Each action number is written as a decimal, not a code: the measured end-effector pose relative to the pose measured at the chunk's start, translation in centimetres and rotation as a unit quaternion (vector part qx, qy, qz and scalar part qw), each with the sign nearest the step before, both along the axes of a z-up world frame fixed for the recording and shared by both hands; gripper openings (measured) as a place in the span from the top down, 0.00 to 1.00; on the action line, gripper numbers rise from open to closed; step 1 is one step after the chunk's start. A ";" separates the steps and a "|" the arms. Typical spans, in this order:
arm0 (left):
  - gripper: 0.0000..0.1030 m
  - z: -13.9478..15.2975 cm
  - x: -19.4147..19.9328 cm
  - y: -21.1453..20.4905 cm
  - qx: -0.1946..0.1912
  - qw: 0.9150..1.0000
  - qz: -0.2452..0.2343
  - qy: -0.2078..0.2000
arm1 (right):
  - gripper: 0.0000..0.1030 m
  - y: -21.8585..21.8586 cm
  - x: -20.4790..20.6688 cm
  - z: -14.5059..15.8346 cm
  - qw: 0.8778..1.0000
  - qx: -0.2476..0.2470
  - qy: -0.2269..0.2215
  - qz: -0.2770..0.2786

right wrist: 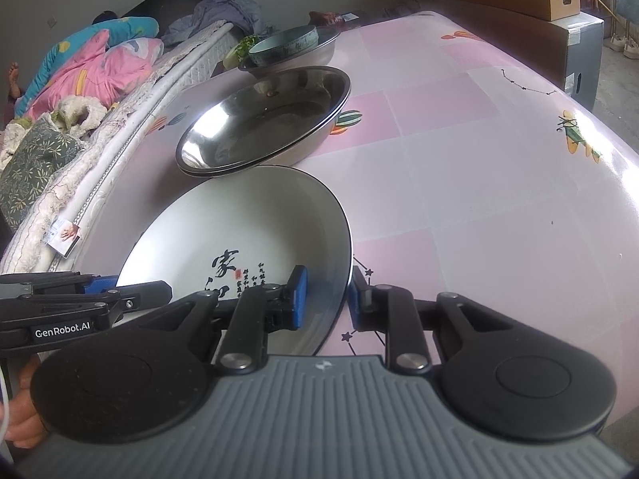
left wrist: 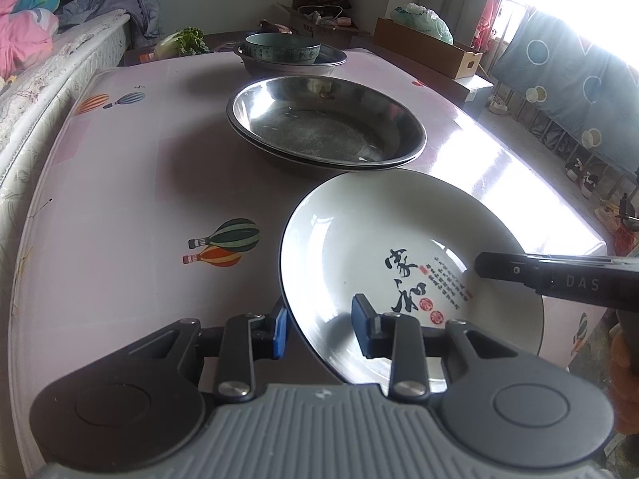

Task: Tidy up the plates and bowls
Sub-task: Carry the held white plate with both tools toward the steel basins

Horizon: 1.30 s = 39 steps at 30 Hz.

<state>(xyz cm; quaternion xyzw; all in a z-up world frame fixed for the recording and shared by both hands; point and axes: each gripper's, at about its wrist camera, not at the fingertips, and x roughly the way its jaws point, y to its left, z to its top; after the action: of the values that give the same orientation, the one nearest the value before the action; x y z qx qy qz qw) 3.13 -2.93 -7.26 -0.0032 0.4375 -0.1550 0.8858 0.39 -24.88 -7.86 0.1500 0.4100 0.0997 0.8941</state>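
Note:
A white plate with black calligraphy [left wrist: 399, 255] [right wrist: 247, 235] is at the near side of the pink table. My left gripper [left wrist: 319, 329] straddles its left rim, one blue pad on each side, with a visible gap. My right gripper [right wrist: 327, 299] straddles its right rim the same way; it also shows in the left wrist view [left wrist: 559, 277]. Just beyond the plate is a stack of two steel plates [left wrist: 325, 123] [right wrist: 263, 127]. Farther back a green ceramic bowl [left wrist: 281, 48] [right wrist: 283, 44] sits inside a steel bowl [left wrist: 323, 62].
The table [left wrist: 120, 207] has a pink balloon-print cover. A bed with quilts [right wrist: 80, 80] runs along its left side. A cardboard box [left wrist: 431, 46], bags and vegetables [left wrist: 183, 40] stand behind the table. The table's right edge drops to the floor.

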 end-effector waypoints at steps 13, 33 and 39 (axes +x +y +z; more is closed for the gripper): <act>0.64 -0.1 0.1 -0.2 0.003 1.000 -0.001 0.000 | 0.78 0.3 -0.2 0.0 1.000 -0.008 -0.004 0.004; 0.62 -0.1 -0.1 -0.4 0.006 1.000 -0.009 -0.003 | 0.78 0.6 -0.6 0.3 1.000 -0.027 -0.009 0.012; 0.62 -0.2 -0.2 -0.2 -0.002 1.000 -0.015 -0.006 | 0.78 0.5 -0.5 0.3 1.000 -0.027 -0.009 0.010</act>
<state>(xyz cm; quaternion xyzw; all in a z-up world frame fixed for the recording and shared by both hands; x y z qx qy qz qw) 2.93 -3.13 -7.43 0.0029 0.4321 -0.1688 0.8859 -0.15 -24.35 -7.59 0.1203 0.4060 0.0988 0.9005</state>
